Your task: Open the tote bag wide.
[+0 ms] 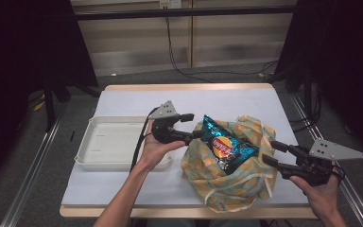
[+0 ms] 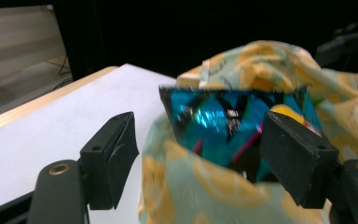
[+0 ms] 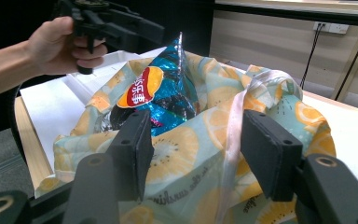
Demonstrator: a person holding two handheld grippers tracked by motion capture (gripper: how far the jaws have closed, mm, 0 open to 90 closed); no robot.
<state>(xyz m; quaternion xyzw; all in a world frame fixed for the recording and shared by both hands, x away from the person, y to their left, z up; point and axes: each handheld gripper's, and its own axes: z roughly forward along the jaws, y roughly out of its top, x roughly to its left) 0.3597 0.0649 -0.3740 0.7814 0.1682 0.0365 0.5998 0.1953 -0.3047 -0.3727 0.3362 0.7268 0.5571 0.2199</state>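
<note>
An empty white plastic tray point(image 1: 108, 142) lies left. The left gripper point(image 1: 196, 126), jaws spread, hovers by the blue foil crisp packet point(image 1: 224, 144) (standing in the fruit-print cloth bag point(image 1: 203, 170)); the right gripper point(image 1: 275, 153) stands spread around the bag's rim.

Bare table point(image 1: 137, 99) lies open behind the tray point(image 1: 111, 142); the fabric bag point(image 1: 227, 182) crowds the front right.
</note>
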